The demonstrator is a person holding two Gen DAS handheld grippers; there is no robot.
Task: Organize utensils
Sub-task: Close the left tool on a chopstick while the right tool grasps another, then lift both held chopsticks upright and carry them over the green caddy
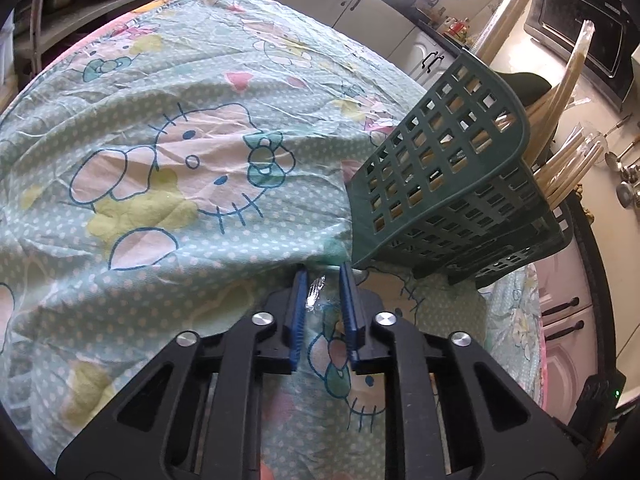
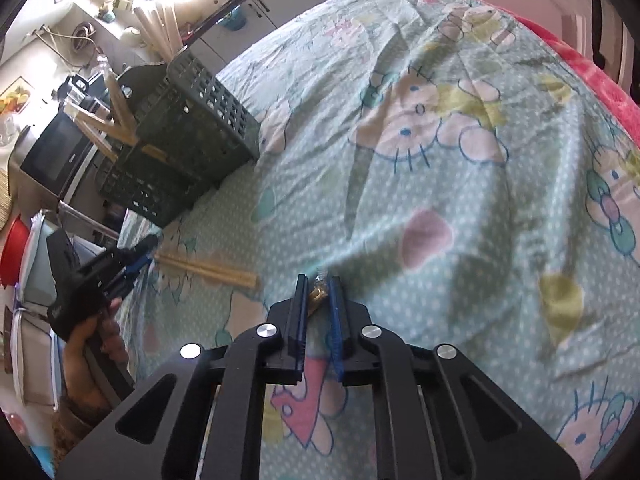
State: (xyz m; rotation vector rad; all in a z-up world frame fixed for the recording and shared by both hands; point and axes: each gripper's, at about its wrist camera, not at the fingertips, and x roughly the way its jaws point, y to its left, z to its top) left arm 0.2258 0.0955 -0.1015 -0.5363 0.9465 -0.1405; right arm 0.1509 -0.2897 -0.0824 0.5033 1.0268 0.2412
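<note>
A dark green slotted utensil basket [image 1: 440, 168] stands on the cartoon-print tablecloth [image 1: 160, 152], with several wrapped wooden chopsticks [image 1: 568, 176] sticking out of it. My left gripper [image 1: 324, 276] is just in front of the basket's lower corner, jaws closed on the clear wrapper end of a chopstick pack [image 1: 316, 294]. In the right wrist view the basket [image 2: 192, 120] is at upper left. A chopstick pack [image 2: 208, 270] lies on the cloth, its far end at the left gripper [image 2: 136, 258]. My right gripper [image 2: 318, 280] pinches the end of a wrapped chopstick pack [image 2: 318, 294].
A microwave [image 1: 588, 28] and white cabinets [image 1: 376, 4] stand behind the table. Metal ladles [image 1: 624, 176] hang at right. A red bowl [image 2: 14, 252] and containers sit at the left edge. The cloth [image 2: 460, 160] spreads wide to the right.
</note>
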